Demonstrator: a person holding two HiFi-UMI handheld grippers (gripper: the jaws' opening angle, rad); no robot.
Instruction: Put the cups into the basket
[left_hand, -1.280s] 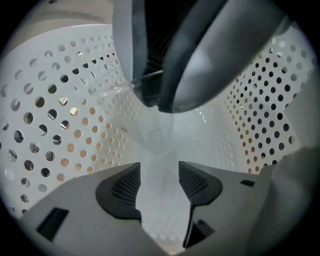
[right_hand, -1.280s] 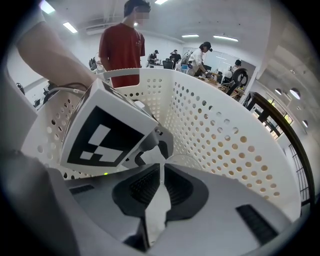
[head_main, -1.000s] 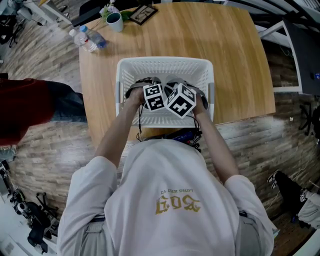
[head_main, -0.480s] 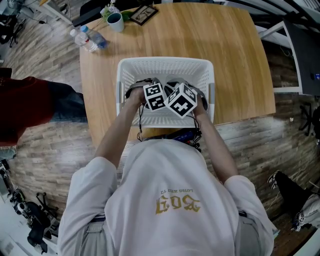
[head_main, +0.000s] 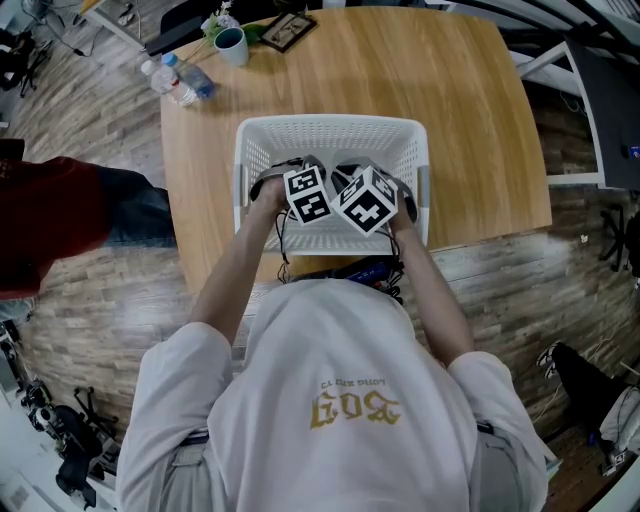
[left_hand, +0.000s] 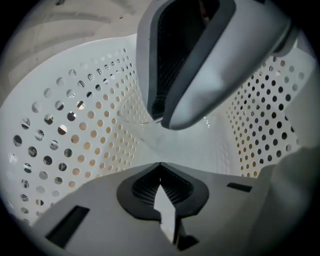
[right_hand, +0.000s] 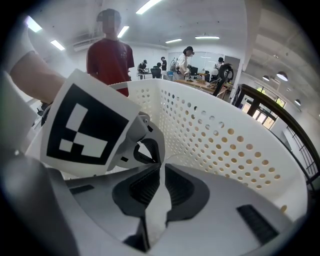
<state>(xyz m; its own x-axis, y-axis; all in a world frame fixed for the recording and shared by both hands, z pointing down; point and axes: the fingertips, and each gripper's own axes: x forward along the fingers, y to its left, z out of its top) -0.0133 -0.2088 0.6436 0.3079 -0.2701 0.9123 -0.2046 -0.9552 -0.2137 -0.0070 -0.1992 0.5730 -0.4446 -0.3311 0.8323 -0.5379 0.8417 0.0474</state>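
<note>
Head view: left gripper (left_hand: 160, 165) and right gripper (right_hand: 160, 167) sit deep in the white perforated plastic basket (head_main: 330, 128) on the wooden bench (head_main: 450, 120), both with jaws pressed together, presumably to set cups down gently; a clear plastic cup (left_hand: 136, 122) seemingly lies on its floor.

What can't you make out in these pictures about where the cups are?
1. Basket floor, head view: covered by both marker cubes and the hands.
2. Left gripper view: a faint clear shape on the floor, partly behind the right hand-held gripper; cup or not, unclear.
3. Right gripper view: floor blocked by a marker cube.
4. Mug contents, head view: too small.
</note>
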